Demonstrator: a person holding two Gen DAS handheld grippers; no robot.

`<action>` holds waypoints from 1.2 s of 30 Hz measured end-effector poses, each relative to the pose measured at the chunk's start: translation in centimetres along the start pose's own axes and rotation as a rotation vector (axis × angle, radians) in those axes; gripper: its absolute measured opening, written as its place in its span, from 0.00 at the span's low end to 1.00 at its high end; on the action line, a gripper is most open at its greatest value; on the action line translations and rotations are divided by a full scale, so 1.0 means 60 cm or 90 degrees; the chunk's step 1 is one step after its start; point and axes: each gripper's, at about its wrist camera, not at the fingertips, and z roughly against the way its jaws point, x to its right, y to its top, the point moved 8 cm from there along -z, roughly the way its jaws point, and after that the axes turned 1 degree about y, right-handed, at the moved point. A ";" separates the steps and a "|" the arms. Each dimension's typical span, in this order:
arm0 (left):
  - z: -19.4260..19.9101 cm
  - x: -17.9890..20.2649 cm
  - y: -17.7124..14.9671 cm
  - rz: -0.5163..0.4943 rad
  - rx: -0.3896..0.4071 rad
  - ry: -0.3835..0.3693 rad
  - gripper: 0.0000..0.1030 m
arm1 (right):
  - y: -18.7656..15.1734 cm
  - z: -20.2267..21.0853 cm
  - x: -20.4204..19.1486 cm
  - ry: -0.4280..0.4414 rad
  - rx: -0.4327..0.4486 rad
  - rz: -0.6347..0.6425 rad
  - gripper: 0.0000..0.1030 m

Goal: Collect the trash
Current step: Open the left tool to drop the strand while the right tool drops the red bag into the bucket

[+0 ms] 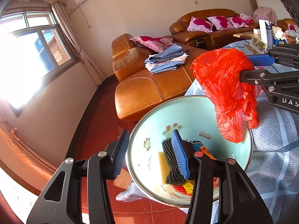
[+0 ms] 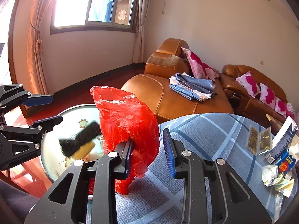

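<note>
A light blue bowl [image 1: 188,112] with cartoon deer sits at the table's edge; it also shows in the right wrist view [image 2: 56,127]. In it lie a yellow and black sponge [image 1: 168,162] and coloured wrappers [image 1: 186,186]. My left gripper [image 1: 151,155] is open, one finger outside the bowl's rim and one inside. A crumpled red plastic bag [image 2: 127,123] hangs over the bowl's right rim; it also shows in the left wrist view [image 1: 226,85]. My right gripper [image 2: 149,151] is open, its left finger touching the bag.
The table wears a blue checked cloth [image 2: 205,130]. Snack packets [image 2: 259,140], a white and blue box [image 2: 284,138] and crumpled paper [image 2: 274,177] lie at its right. An orange leather sofa [image 2: 168,93] with folded clothes [image 2: 194,87] stands behind.
</note>
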 end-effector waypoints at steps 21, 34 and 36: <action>-0.002 -0.011 0.006 0.012 0.006 0.002 0.59 | 0.001 -0.007 -0.024 0.040 -0.004 0.037 0.81; -0.014 -0.016 -0.004 0.022 0.001 0.002 0.60 | -0.019 -0.017 -0.018 -0.014 -0.069 0.069 0.88; -0.013 -0.016 -0.004 0.022 0.003 0.001 0.61 | -0.018 -0.013 -0.008 -0.002 -0.064 0.034 0.88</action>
